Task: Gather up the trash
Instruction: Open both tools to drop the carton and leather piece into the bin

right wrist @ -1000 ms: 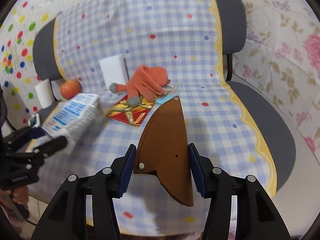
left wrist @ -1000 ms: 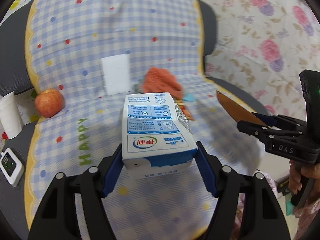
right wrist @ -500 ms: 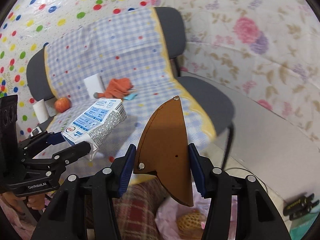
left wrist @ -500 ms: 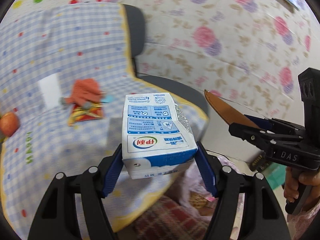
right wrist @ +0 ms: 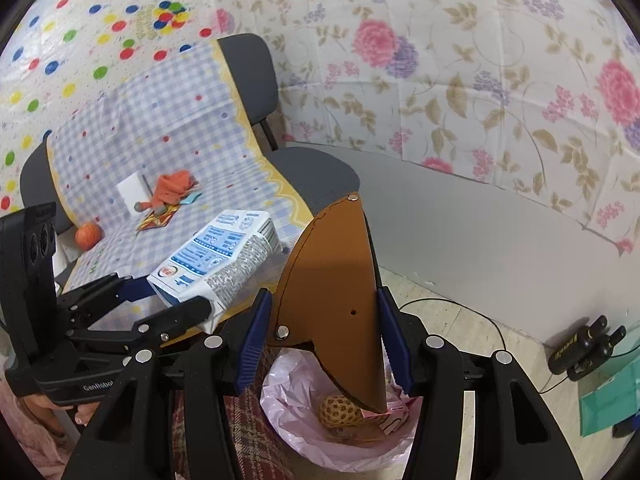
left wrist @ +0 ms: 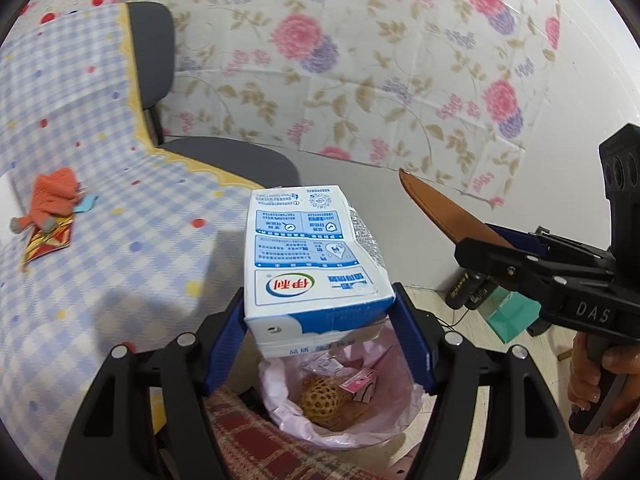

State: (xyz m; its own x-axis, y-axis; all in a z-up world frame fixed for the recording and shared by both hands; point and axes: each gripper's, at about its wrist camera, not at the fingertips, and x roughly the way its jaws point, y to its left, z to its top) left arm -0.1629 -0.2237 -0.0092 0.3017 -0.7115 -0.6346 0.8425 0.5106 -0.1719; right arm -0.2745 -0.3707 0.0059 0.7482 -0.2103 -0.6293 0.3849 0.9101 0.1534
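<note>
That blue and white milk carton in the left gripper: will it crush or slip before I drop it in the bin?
The blue and white milk carton already looks dented along its silver side, so it is probably empty, light and soft-walled. The left gripper holds only its base end, so it may pivot or slip. Released over the pink-lined bin, it would likely tumble.

Left gripper (left wrist: 318, 320) is seen angled downward, its blue-padded fingers (left wrist: 224, 338) clamped on both sides of the milk carton (left wrist: 312, 256), which is held with its long axis pointing forward. Right gripper (right wrist: 324, 330) is likewise angled downward, its fingers (right wrist: 252, 340) pressed against the two edges of a brown leather piece (right wrist: 332, 280) held upright between them. The two grippers are held side by side, close but apart. Fingertips of the person's right hand (left wrist: 592, 380) are seen wrapped on the handle. Part of the left hand (right wrist: 44, 404) is seen beneath its gripper body.
</note>
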